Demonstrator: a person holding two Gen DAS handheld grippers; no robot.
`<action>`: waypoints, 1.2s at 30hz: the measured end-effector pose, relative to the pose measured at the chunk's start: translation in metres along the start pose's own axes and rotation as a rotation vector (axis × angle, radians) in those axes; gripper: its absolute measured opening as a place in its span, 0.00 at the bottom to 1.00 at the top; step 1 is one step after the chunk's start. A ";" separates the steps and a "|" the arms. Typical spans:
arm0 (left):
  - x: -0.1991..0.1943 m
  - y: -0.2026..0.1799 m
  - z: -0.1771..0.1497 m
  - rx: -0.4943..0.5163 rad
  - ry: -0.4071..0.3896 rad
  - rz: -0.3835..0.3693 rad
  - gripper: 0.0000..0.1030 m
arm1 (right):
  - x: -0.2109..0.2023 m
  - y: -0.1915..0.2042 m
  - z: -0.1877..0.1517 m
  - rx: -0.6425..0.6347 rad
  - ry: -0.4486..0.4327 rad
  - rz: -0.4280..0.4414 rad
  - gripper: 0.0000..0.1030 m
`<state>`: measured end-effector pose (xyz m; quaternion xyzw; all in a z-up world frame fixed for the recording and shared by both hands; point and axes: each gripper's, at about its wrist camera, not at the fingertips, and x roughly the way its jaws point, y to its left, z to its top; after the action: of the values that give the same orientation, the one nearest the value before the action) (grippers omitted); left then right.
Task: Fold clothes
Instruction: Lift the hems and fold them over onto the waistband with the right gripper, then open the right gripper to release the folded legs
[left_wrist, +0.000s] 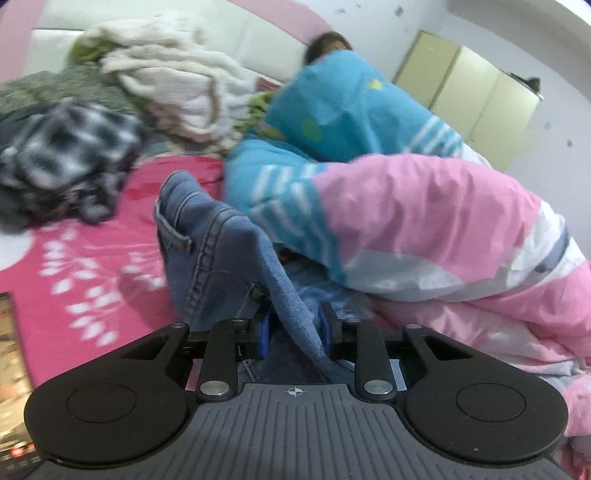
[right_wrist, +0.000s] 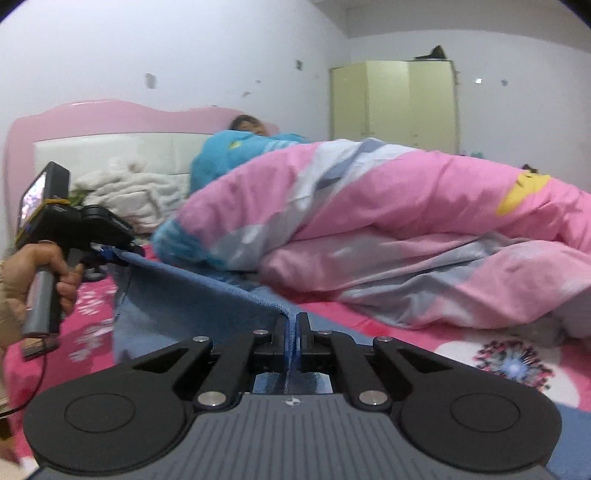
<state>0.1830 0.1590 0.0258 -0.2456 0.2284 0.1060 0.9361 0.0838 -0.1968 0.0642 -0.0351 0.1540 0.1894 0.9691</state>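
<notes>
Both hand-held grippers (left_wrist: 294, 328) (right_wrist: 293, 334) pinch jeans (left_wrist: 214, 243) edge.

Right gripper (right_wrist: 293, 332) is clamped tight on the edge of the blue jeans (right_wrist: 192, 295), fabric pinched btw the fingers. Denim stretches up and left to the left gripper (right_wrist: 107, 254), which a hand (right_wrist: 44, 273) holds by the handle w/ a small screen on top; that one grips the other end of the same edge. Jeans hang above the pink floral bed sheet (right_wrist: 424, 339). Big pink/grey duvet (right_wrist: 388, 229) bunched just behind, someone lying under a blue blanket (right_wrist: 229, 155) near the pink headboard (right_wrist: 110, 122). Yellowish wardrobe (right_wrist: 395, 103) in the corner.
</notes>
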 end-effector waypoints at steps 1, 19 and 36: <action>0.007 -0.007 0.001 0.009 0.006 -0.008 0.24 | 0.007 -0.006 0.002 -0.002 0.003 -0.018 0.02; 0.020 0.051 -0.038 -0.173 0.030 -0.102 0.73 | 0.114 -0.083 -0.060 0.232 0.262 -0.103 0.05; 0.080 0.083 -0.035 -0.340 0.145 -0.164 0.72 | 0.045 -0.062 -0.037 0.430 0.181 -0.053 0.47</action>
<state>0.2136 0.2188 -0.0738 -0.4249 0.2534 0.0485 0.8677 0.1366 -0.2430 0.0159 0.1513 0.2762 0.1225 0.9412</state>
